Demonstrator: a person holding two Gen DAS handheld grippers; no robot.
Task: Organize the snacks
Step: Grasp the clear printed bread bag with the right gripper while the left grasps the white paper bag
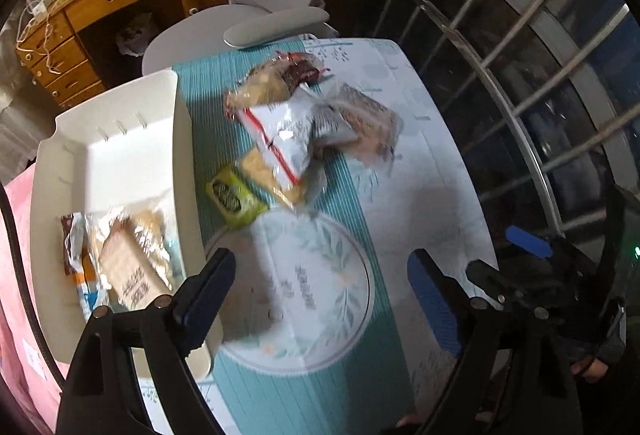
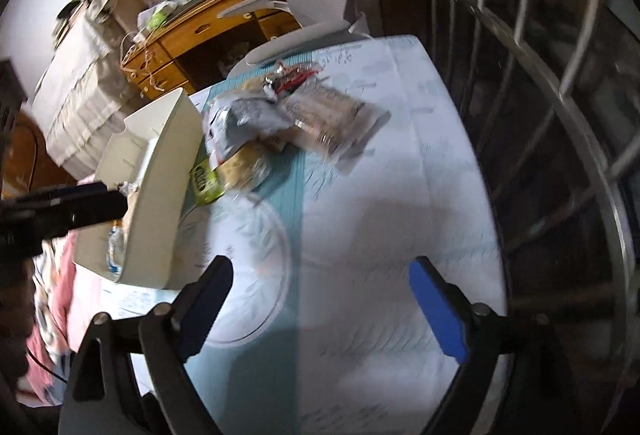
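Left gripper (image 1: 320,299) and right gripper (image 2: 320,307): fingers apart, nothing between them. Snack pile (image 1: 304,123) on desk (image 1: 420,195); a few packets lie in the white bin (image 1: 120,155).

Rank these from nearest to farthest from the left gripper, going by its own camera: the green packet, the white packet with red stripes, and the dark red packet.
1. Green packet: nearest the left gripper, just above its fingers, beside the white box.
2. White packet with red stripes: mid-pile, farther up the table.
3. Dark red packet: farthest, at the pile's far end near the grey chair.
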